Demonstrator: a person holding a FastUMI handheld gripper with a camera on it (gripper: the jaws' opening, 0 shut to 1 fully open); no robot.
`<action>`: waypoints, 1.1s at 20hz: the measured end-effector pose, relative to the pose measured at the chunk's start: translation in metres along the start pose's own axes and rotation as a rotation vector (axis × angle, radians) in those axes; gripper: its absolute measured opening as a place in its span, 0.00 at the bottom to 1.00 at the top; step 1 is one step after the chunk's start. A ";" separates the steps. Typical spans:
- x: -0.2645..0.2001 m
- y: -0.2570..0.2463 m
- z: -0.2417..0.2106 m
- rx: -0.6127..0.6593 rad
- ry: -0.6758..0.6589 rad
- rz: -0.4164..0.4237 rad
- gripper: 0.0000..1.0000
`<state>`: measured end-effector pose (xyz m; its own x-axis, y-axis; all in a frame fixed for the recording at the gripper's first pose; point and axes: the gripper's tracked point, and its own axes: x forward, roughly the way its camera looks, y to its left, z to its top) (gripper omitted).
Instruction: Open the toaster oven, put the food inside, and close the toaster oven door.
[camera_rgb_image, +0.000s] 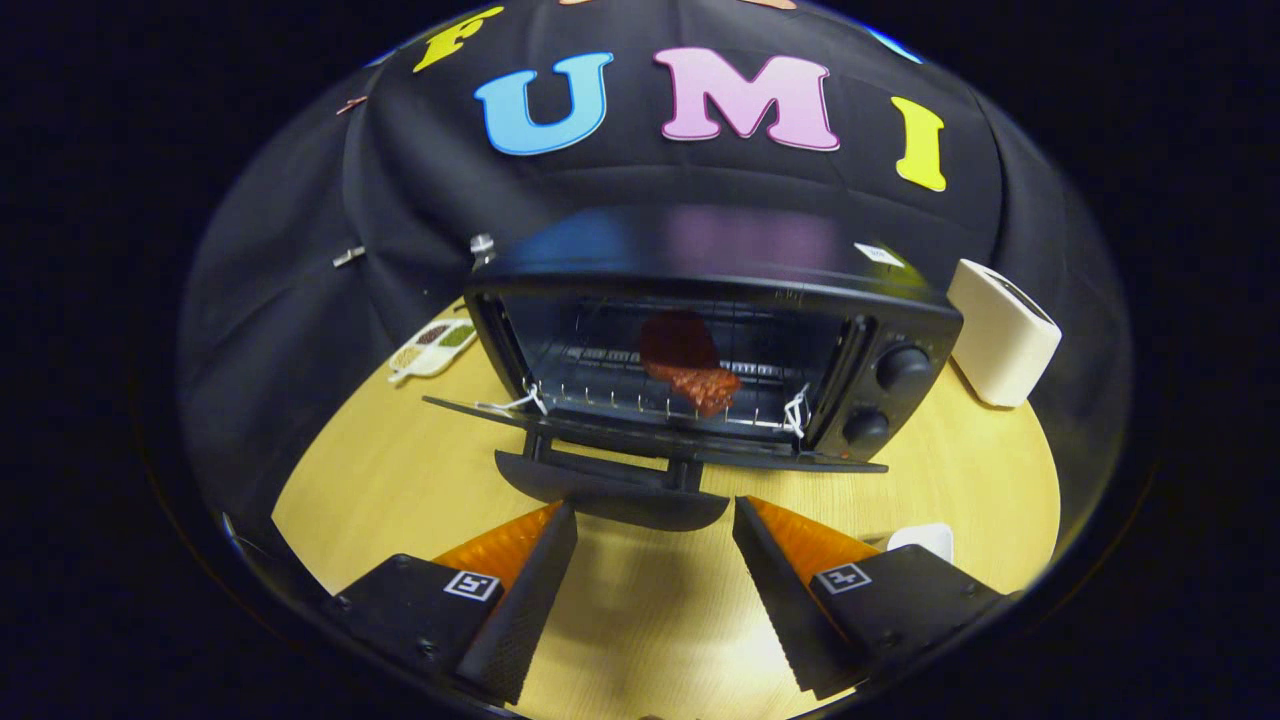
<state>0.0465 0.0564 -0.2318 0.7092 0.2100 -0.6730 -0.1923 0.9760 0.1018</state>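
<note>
A black toaster oven stands on the wooden table, just beyond my fingers. Its door hangs down flat toward me, and the door handle sits right in front of the fingertips. A reddish piece of food lies on the wire rack inside the oven. My gripper is open, with nothing between its fingers and its tips just short of the handle. Two knobs show on the oven's right panel.
A white boxy appliance stands to the right of the oven. A small tray with sectioned contents lies to the oven's left. A small white object sits by my right finger. The table runs on both sides.
</note>
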 end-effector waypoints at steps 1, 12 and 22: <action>0.002 -0.002 0.010 0.010 -0.009 -0.004 0.98; -0.057 -0.012 0.140 -0.006 -0.298 -0.031 0.98; -0.174 -0.073 0.150 -0.007 -0.477 -0.147 0.98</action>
<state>0.0393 -0.0424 -0.0123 0.9602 0.0743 -0.2694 -0.0702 0.9972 0.0245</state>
